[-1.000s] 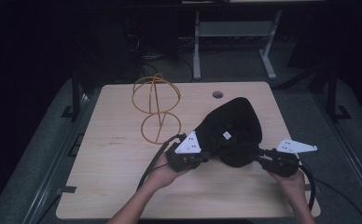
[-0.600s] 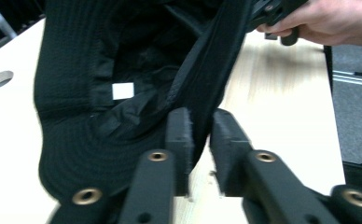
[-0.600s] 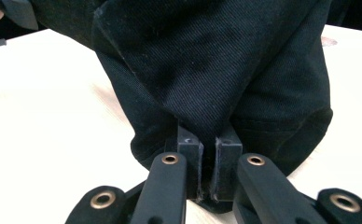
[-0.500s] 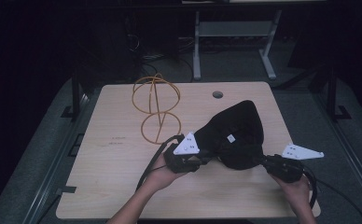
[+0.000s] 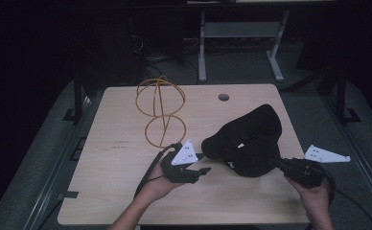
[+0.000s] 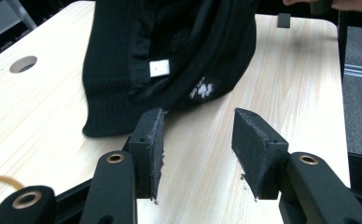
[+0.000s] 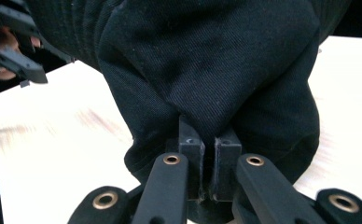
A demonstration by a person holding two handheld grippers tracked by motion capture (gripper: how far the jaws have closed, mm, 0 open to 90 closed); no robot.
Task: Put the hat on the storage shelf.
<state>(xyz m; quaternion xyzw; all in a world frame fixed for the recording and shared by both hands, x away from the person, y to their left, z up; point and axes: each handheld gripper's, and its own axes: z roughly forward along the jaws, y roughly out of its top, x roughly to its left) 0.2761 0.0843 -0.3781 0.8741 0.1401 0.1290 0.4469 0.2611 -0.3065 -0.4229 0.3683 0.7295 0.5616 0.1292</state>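
On table (image 5: 126, 191): right gripper (image 7: 202, 158) fingers clamp black cap (image 5: 246, 139); left gripper (image 6: 198, 140) fingers apart (holding nothing).

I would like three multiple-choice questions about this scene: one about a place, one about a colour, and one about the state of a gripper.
1. Where does the wire stand sit on the table?
A. far left part
B. near right corner
C. under the cap

2. What colour is the cap?
A. white
B. black
C. orange

3. How is the left gripper?
A. shut on the cap
B. shut on the wire stand
C. open, holding nothing

Answers:
1 A, the high view shows it at the far left, apart from the cap.
2 B, its fabric is black in all views.
3 C, its jaws stand apart over bare wood, while the right gripper pinches the cap.
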